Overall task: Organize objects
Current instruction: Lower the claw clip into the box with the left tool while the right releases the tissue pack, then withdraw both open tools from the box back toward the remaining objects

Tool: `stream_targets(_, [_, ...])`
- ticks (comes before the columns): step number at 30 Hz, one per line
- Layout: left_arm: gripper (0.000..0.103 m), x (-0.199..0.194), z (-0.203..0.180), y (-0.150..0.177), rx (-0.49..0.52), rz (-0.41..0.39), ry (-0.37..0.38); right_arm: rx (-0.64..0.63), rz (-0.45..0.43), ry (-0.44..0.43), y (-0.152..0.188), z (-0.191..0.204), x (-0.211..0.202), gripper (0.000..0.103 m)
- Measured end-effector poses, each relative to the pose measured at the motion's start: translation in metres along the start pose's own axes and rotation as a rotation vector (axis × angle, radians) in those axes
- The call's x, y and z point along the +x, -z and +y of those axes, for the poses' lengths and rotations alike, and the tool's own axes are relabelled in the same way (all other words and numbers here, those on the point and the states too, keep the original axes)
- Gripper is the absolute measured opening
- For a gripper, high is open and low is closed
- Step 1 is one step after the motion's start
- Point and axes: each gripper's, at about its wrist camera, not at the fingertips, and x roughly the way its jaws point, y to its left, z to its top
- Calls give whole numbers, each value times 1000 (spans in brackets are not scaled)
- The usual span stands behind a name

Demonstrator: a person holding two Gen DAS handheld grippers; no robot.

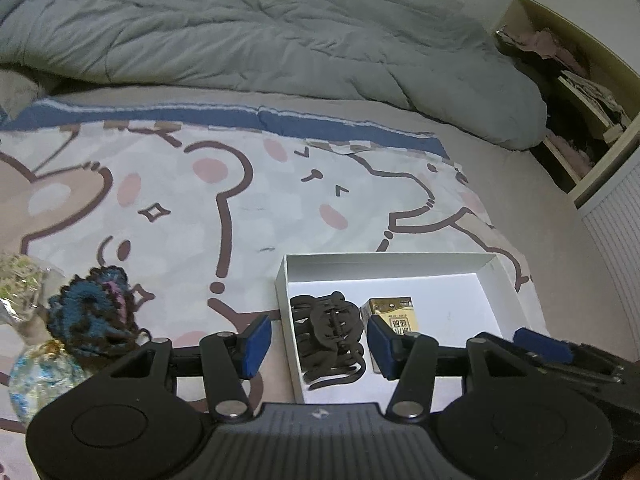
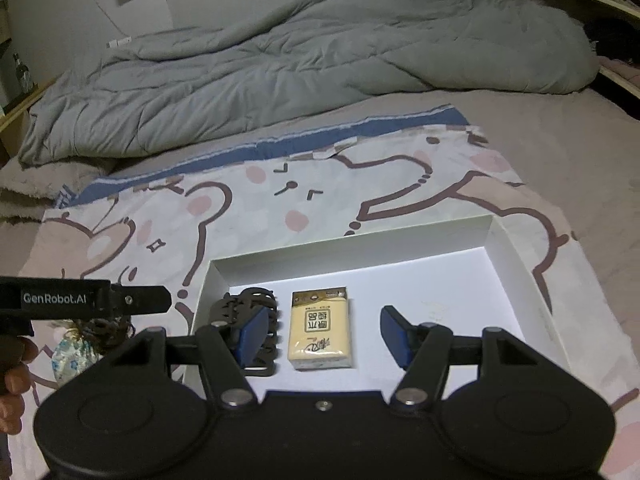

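Observation:
A white open box (image 1: 384, 258) lies on the cartoon-print sheet. Inside it are a black hair claw (image 1: 328, 336) at the left and a yellow tissue pack (image 1: 394, 316) beside it. My left gripper (image 1: 318, 346) hangs open above the box's left wall and the claw, touching neither. In the right wrist view my right gripper (image 2: 323, 336) stands open over the tissue pack (image 2: 322, 328), with its pads clear of the pack's sides. Its left finger hides part of the hair claw (image 2: 250, 306). The box (image 2: 516, 256) is bare on its right half.
Left of the box lie a blue crocheted scrunchie (image 1: 92, 316), a glass ball ornament (image 1: 40, 380) and a clear wrapped bundle (image 1: 20, 288). A grey duvet (image 1: 260, 40) fills the far bed. A shelf (image 1: 580, 92) stands far right. A person's hand (image 2: 12, 368) holds the left gripper (image 2: 160, 300).

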Motion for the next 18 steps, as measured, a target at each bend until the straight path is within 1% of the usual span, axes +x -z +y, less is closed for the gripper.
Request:
stream_targets(10, [54, -38, -9, 16, 69, -34, -53, 18, -52, 10, 9, -5, -39, 63])
stream_targets(18, [55, -67, -11, 25, 92, -80, -89, 14, -91, 11, 16, -2, -67, 64])
